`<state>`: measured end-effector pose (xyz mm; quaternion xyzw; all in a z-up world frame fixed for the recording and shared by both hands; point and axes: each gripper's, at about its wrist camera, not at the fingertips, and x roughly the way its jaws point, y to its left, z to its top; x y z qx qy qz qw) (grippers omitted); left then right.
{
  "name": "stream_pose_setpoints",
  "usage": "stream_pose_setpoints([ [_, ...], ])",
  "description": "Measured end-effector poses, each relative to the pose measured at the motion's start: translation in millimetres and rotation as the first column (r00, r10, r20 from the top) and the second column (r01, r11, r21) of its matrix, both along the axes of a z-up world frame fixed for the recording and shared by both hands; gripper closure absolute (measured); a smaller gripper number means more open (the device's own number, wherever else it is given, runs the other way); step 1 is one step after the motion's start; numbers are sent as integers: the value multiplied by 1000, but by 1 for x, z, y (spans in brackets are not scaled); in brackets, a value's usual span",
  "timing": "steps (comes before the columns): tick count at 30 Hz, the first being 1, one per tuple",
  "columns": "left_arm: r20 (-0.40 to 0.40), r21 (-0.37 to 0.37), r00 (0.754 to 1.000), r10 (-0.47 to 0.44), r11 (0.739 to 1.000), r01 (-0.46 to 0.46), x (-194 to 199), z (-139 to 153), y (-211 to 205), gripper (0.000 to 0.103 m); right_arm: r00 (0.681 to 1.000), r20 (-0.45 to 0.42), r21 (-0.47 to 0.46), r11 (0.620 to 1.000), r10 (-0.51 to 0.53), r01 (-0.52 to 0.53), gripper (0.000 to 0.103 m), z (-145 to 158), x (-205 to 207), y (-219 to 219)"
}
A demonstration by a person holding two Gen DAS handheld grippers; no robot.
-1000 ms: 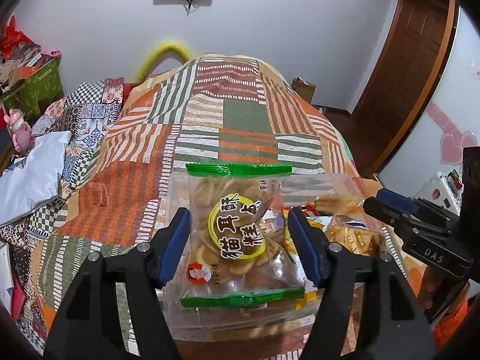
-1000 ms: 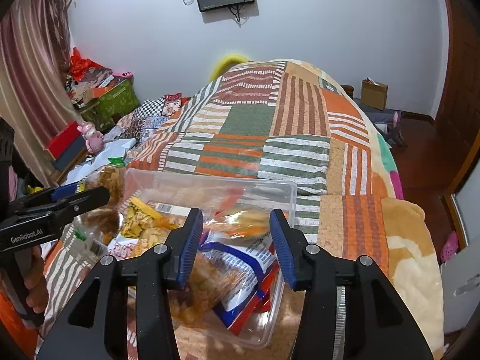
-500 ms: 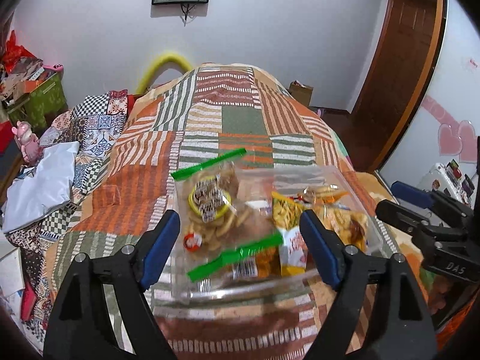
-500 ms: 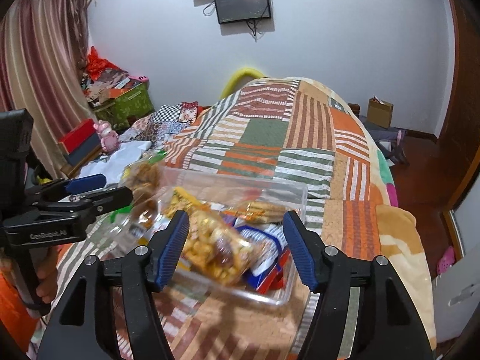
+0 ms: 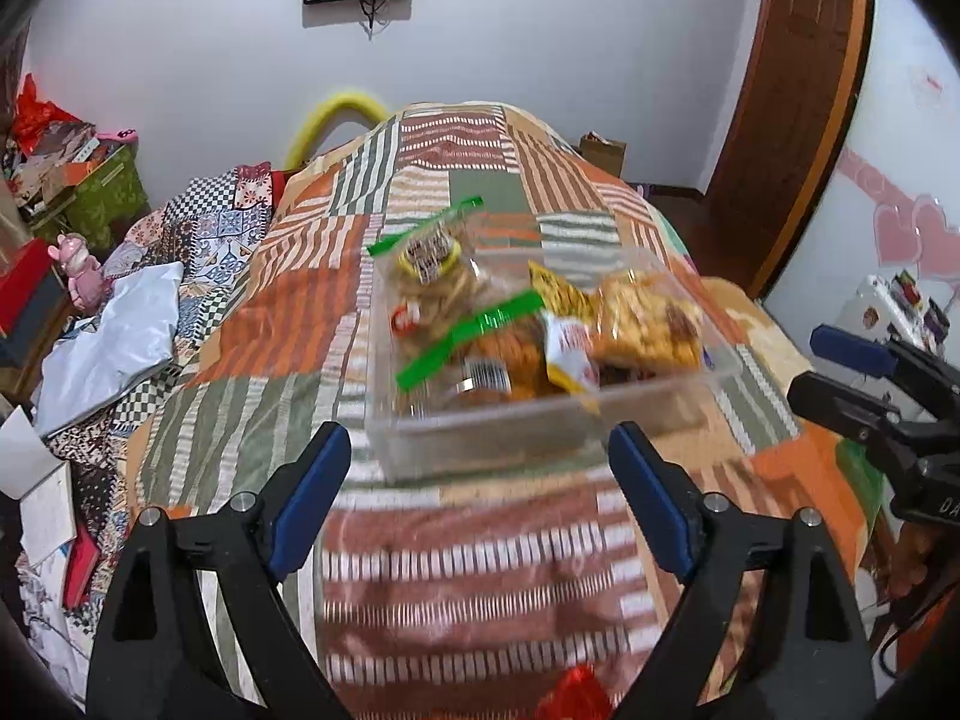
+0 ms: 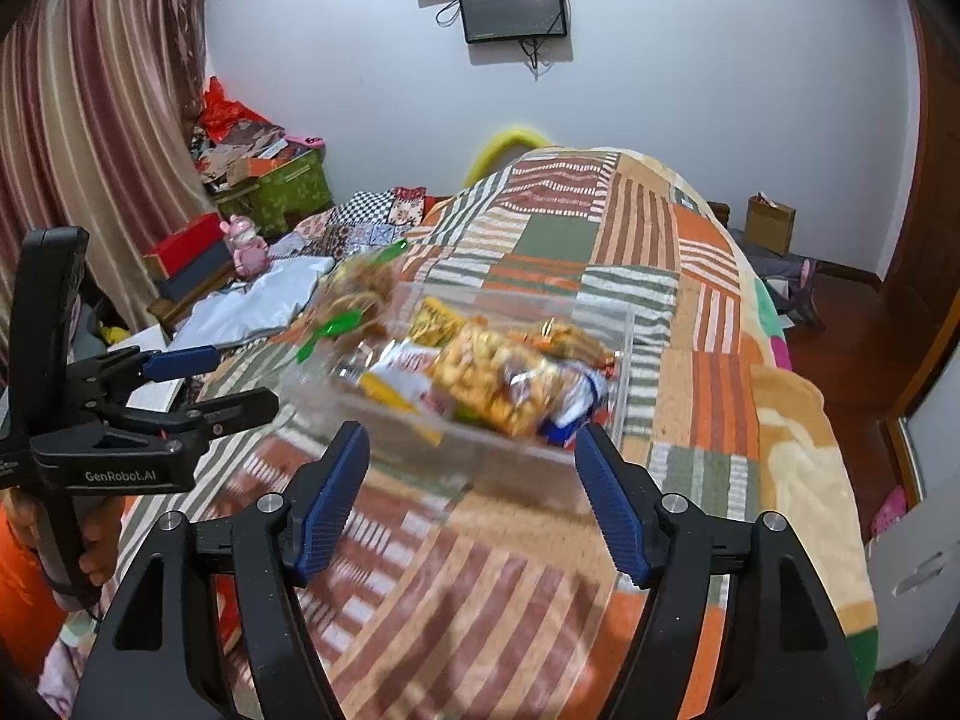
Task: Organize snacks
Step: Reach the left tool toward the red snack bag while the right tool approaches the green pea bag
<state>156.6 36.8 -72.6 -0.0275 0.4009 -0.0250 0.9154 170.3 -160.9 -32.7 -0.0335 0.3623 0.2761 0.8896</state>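
Note:
A clear plastic box [image 5: 480, 429] sits on the patchwork blanket and holds several snack bags. A clear bag with green edges [image 5: 444, 294] lies at its left side, and a bag of golden snacks [image 5: 648, 318] at its right. The box also shows in the right wrist view [image 6: 516, 450] with the golden bag [image 6: 492, 378] on top. My left gripper [image 5: 480, 486] is open and empty, a short way in front of the box. My right gripper [image 6: 474, 492] is open and empty, in front of the box's near wall. Each gripper shows in the other's view, the right one [image 5: 840, 372] and the left one [image 6: 204, 384].
The blanket [image 5: 456, 570] covers a bed. A white cloth [image 5: 108, 348], a pink toy [image 5: 78, 267] and boxes lie at the left. A red wrapper [image 5: 576, 699] lies near the bottom edge. A wooden door [image 5: 786, 108] stands at the right.
Both grippers let go of their snack bags, which now lie in the box, opened wide and drew back from the box.

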Motion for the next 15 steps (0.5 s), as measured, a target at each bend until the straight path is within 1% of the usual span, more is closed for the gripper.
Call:
stream_pose_setpoints([
  [2, -8, 7, 1000, -6, 1000, 6, -8, -2, -4, 14, 1000, -3, -9, 1000, 5, -5, 35, -1, -8, -1],
  [7, -37, -11, 999, -11, 1000, 11, -26, -11, -12, 14, 1000, -21, -24, 1000, 13, -13, 35, -6, -26, -5],
  [13, -94, -14, 995, -19, 1000, 17, -47, -28, -18, 14, 998, -62, -60, 998, 21, -24, 35, -21, -47, -10],
  [15, -117, -16, 993, -11, 1000, 9, -55, -35, -17, 14, 996, -82, -58, 998, 21, -26, 35, -27, -53, -13],
])
